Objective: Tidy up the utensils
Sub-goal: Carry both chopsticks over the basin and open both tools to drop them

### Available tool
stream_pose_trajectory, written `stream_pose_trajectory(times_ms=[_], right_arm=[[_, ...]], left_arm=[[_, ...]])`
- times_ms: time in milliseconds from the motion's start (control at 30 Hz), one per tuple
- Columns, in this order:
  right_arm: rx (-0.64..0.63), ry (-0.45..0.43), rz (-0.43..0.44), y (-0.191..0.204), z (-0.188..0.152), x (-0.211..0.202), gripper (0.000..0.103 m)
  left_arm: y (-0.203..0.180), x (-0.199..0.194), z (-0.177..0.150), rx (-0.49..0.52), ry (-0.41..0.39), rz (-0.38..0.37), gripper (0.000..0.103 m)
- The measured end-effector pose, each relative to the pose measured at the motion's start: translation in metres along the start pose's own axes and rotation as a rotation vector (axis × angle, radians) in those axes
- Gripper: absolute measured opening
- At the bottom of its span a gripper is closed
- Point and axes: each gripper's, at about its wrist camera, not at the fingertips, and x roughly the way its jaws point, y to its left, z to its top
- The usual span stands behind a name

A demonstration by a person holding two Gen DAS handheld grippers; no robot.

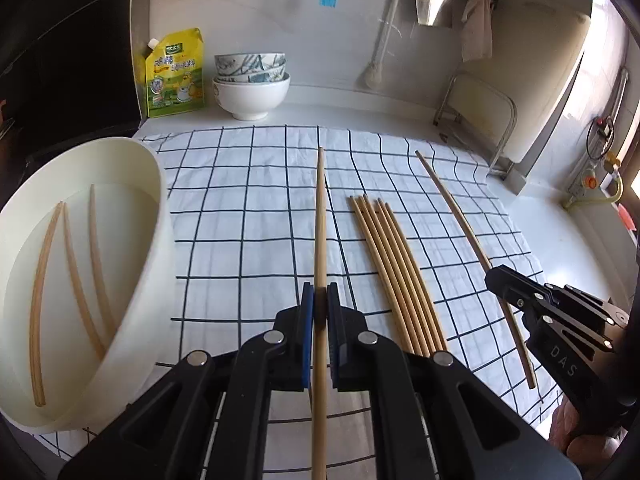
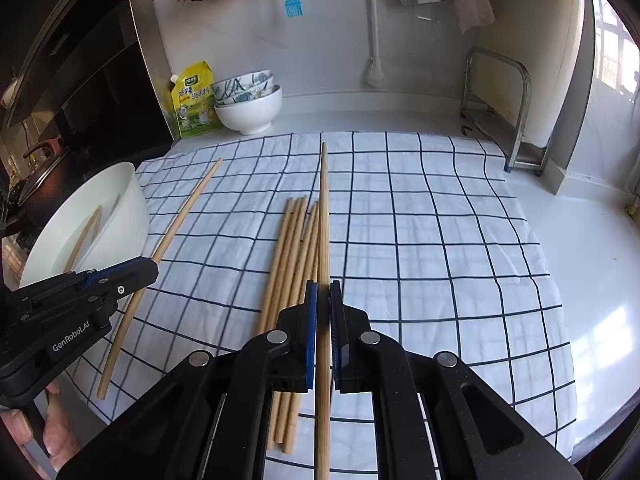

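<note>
Two claws (image 1: 320, 300) (image 2: 323, 300), each apparently pinching a chopstick (image 1: 320, 216) (image 2: 324, 216)

Pale wooden chopsticks (image 1: 394, 272) bundled side by side on the checked cloth (image 1: 248, 200), three more (image 1: 72, 280) inside the white tub (image 1: 156, 216)

Counter: my white worktop (image 2: 592, 280), sunlit at its right edge.
Wall: pale panel (image 1: 260, 8) behind the back edge.
Window: bright daylight (image 2: 612, 52), far right.

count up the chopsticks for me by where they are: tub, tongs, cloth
white tub: 3
left tongs: 1 chopstick
right tongs: 1
loose pile on the cloth: 5, tightly packed
total: 10
</note>
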Motion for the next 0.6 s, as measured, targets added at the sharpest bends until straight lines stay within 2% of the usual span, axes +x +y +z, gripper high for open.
stream_pose_trajectory(times_ms=[167,300,600], right_arm=[[-0.031,-0.054,0.043,0.038,0.02,-0.015,0.006],[-0.07,-0.079,0.098,0.077,0.035,-0.014,0.006],[-0.181,-0.063,0.236,0.175,0.058,0.016,0.006]], left_arm=[[0.026,-0.041,0.017,-0.016,-0.086,-0.003,0.007],[0.062,-0.072,0.025,-0.044,-0.156,0.04,0.007],[0.162,-0.1,0.023,-0.166,-0.194,0.159,0.007]])
